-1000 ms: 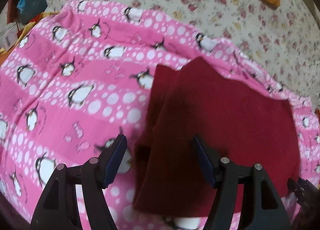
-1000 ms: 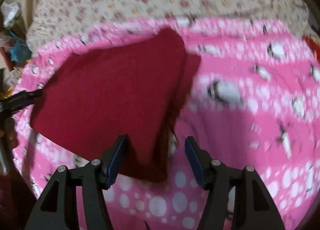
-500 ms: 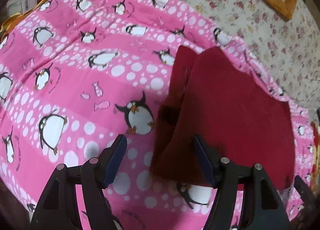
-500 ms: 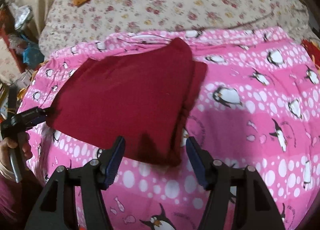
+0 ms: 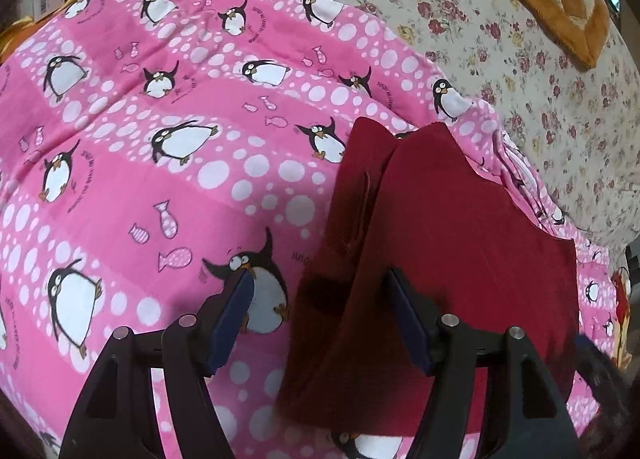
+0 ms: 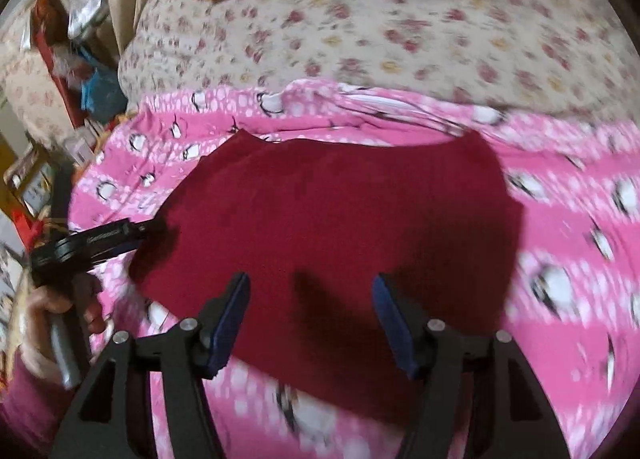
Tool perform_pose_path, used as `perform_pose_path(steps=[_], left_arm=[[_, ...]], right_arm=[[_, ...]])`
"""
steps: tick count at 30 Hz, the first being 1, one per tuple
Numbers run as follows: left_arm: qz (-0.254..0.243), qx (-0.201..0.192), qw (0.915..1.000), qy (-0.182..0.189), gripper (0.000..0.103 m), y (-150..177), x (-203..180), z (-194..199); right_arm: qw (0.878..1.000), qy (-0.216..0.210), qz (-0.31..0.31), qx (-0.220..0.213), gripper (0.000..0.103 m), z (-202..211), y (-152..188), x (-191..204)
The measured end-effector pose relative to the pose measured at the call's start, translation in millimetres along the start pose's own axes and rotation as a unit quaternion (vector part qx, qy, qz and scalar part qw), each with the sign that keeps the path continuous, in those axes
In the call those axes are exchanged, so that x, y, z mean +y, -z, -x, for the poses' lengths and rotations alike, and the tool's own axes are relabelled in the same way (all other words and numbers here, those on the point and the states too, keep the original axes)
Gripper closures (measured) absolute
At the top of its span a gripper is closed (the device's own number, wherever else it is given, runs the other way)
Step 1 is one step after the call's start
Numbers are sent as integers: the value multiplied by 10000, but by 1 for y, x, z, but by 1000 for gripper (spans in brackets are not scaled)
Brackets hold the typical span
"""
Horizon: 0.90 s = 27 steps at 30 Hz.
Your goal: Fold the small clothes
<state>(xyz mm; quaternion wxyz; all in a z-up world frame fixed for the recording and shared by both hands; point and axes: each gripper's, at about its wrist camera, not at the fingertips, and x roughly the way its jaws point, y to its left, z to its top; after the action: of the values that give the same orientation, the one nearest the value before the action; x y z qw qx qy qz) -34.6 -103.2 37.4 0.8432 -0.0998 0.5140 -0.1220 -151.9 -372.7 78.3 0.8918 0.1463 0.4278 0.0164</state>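
Nearest in the left wrist view, the left claw [image 5: 320,319] stands wide open and holds nothing; its right finger lies over the near edge of the red cloth [image 5: 440,243], and its left finger is over the pink blanket [image 5: 160,187]. In the right wrist view, the right claw [image 6: 310,317] is also wide open and empty, and it hovers above the near edge of the same red cloth [image 6: 332,211].

The cloth lies flat on the pink blanket, on the bed, and is already folded at least once: in the left view a lower layer shows beside the upper one. From the left claw its long side runs away and to the right. From the right claw it spreads straight ahead, from left to right.

The left claw [image 6: 132,233] appears at the far left corner of the cloth, so I judge each claw is near one end for the next fold. Beyond the blanket is the flowered bedcover [image 6: 400,27].
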Motion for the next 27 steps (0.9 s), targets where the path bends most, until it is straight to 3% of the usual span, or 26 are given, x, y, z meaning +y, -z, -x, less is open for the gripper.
perform_pose_path(steps=[4, 10, 16, 22, 27], left_arm=[[-18, 67, 10000, 40, 54, -4, 0, -6], [-29, 102, 9999, 67, 50, -10, -1, -12], [-23, 140, 9999, 100, 46, -15, 0, -17], [144, 176, 9995, 207, 37, -21, 4, -27], [93, 144, 9997, 171, 34, -21, 2, -29]], right_arm=[[9993, -214, 94, 299, 37, -50, -33, 20], [9974, 54, 334, 629, 37, -118, -64, 41], [9978, 218, 254, 570, 36, -155, -79, 40], [9987, 10, 56, 511, 34, -157, -82, 30], [9992, -254, -241, 185, 34, -109, -72, 7]])
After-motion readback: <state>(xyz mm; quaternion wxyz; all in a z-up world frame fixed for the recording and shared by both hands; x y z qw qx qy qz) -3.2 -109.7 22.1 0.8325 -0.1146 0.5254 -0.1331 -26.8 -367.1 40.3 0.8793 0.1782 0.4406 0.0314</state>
